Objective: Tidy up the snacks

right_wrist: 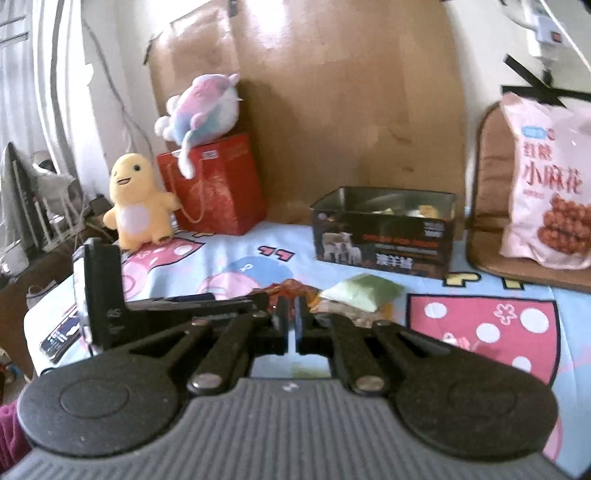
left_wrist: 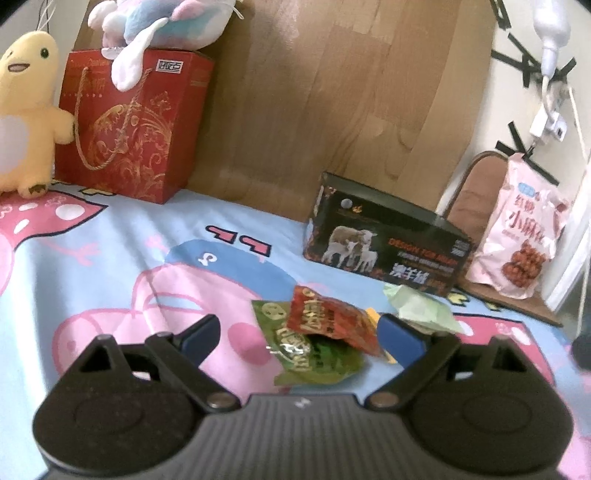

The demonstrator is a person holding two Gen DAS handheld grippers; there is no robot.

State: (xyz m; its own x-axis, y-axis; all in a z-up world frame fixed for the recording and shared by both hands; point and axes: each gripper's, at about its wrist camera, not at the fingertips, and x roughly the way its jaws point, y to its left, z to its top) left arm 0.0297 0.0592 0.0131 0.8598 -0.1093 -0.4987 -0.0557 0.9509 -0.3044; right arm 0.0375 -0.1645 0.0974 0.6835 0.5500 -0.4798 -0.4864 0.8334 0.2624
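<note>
- Your left gripper [left_wrist: 299,334] has its blue-padded fingers spread wide, with a red snack packet [left_wrist: 332,321] lying over a green snack packet [left_wrist: 310,347] on the sheet between them; neither finger clearly touches a packet.
- Your right gripper [right_wrist: 291,319] has its jaws pressed almost together with a thin gap, nothing visible between them.
- Just beyond those tips lies a pale green packet [right_wrist: 360,293].
- Farther back stands a dark open-topped box [right_wrist: 384,230] picturing sheep, with orange print reading "DESIGN FOR…" and Chinese characters; small items sit inside it.
- At the right, a pink snack bag [right_wrist: 546,184] printed "小麻花" leans on a brown cushion [right_wrist: 487,206].
- At the left, a red gift bag [left_wrist: 129,125] with gold ornament carries a pastel plush [left_wrist: 162,22]; a yellow plush [left_wrist: 26,110] stands beside it.
- Everything rests on a blue cartoon-pig sheet [left_wrist: 110,243], with a brown board [left_wrist: 332,92] behind.
</note>
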